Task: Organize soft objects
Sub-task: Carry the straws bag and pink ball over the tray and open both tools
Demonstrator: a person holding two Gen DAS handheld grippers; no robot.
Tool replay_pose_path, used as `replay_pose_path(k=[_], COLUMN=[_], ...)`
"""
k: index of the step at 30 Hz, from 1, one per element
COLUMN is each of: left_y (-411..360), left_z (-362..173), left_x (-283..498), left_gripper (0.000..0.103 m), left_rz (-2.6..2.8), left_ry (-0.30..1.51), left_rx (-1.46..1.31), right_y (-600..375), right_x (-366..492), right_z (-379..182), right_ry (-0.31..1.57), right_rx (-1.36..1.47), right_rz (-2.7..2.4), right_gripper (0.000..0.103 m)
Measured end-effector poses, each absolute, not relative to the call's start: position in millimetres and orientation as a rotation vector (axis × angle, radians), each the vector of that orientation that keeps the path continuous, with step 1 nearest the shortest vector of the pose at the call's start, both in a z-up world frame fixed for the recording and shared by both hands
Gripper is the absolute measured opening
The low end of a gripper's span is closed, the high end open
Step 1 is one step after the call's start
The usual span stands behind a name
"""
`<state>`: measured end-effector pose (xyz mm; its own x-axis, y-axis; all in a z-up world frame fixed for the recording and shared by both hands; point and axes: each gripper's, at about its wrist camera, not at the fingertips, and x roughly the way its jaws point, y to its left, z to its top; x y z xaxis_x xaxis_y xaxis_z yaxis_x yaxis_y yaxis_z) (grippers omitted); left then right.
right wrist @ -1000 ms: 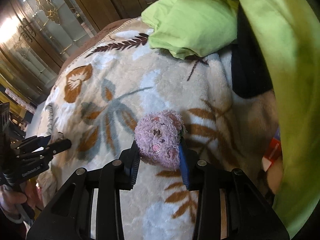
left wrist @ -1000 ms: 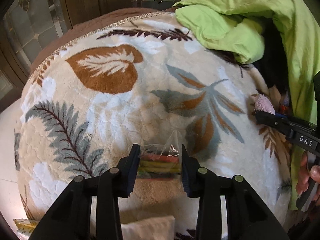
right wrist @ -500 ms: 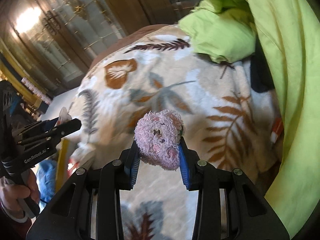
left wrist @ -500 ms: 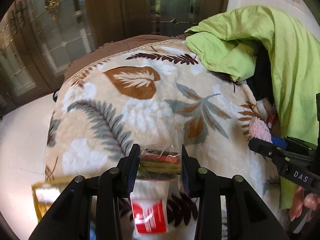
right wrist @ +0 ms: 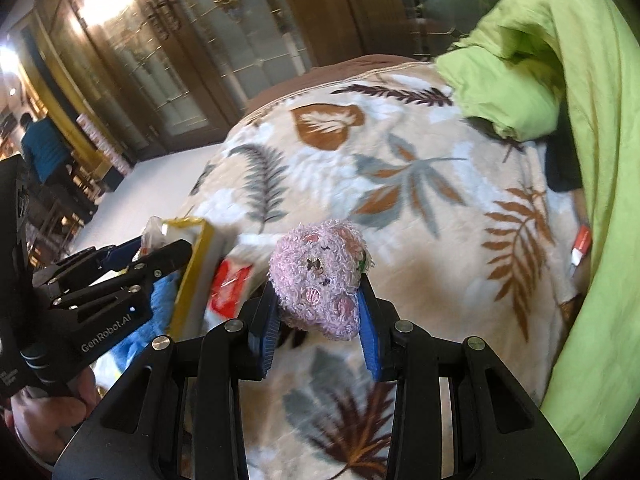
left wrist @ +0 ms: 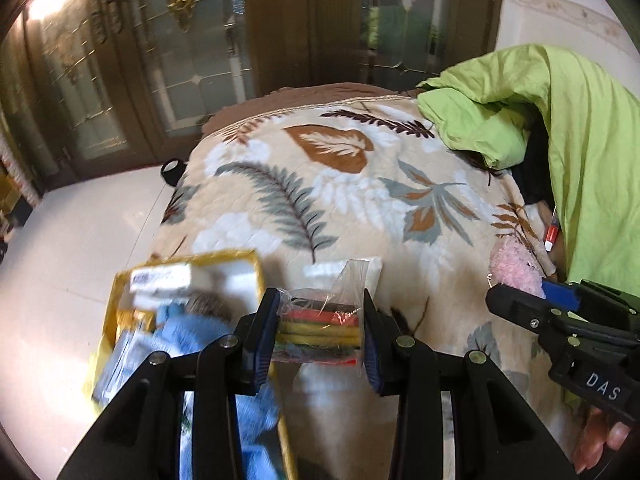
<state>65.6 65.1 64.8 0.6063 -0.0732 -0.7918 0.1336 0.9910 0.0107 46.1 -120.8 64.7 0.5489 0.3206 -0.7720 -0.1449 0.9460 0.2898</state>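
Over blanket (left wrist: 360,184), 2 claws, 1 bag (left wrist: 320,324), 1 plushie (right wrist: 320,276)

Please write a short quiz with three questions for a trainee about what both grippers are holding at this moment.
1. True or false: the right gripper is empty.
2. What does the left gripper hold? A) a green sheet B) a clear bag of coloured strips C) a blue cloth
3. Fill in: the yellow box lies at the edge of the leaf-patterned ____.

Key
1. False; it grips a pink plush toy.
2. B; the clear bag sits between the fingers.
3. blanket.
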Motion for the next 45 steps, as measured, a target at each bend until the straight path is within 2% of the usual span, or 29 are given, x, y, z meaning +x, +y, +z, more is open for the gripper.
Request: replay_pose_path(k=[12,29,39,45], left_y=[116.9,173.3,212.6,235.0], left_z=[70.3,65.5,58.0,35.0], left_x=[22.2,5.8,-5.2,-1.1], left_gripper=[0.038,0.038,0.038,0.038], left_rz=[0.032,0.142,0.186,0.188], left_ry=[0.869,0.862,0.888,0.955], left_rx=[0.046,0.024,-0.018,-0.103], right_y=[-50.0,37.2,69.6,90.5], right_x=[24.6,11.9,15.9,27.3], right_z=[80.0,87.9,83.4,77.5], right_ry=[0.936,0.943,0.963,0.979], right_rx=[0.102,-0.034,-0.064,-0.084], right_rz=[0.406,0.534,0.570,0.577], right_gripper=[0.034,0.034,0.034,0.034])
